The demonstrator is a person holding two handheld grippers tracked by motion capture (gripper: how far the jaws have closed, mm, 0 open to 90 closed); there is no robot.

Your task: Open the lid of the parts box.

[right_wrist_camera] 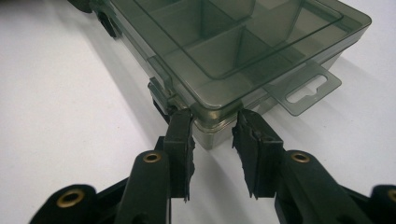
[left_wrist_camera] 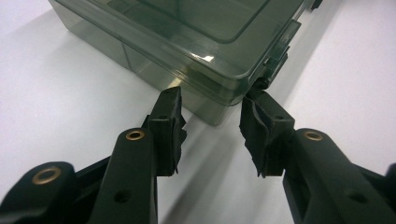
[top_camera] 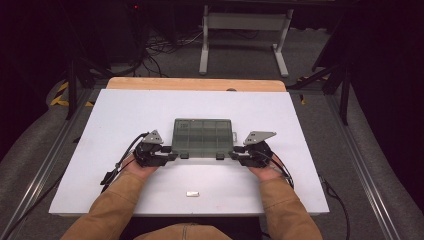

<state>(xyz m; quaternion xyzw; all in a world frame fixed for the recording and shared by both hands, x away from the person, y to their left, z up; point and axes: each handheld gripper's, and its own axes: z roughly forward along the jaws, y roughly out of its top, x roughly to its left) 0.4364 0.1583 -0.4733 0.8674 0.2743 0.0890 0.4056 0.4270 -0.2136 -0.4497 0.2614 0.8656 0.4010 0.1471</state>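
1. The clear box (top_camera: 202, 137) sits between the two grippers.
2. The left gripper (left_wrist_camera: 212, 119) is open, one box corner between its jaws.
3. The right gripper (right_wrist_camera: 212, 126) is open around another corner.

Tan sleeves cover both forearms. The left gripper (top_camera: 172, 155) and right gripper (top_camera: 233, 155) are black, brass-ringed at the jaw pivots, each topped by a grey three-cornered plate and trailing a black cable.

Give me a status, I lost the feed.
Left gripper and right gripper each straddle a near corner of the lidded box. Small metal piece lies apart.
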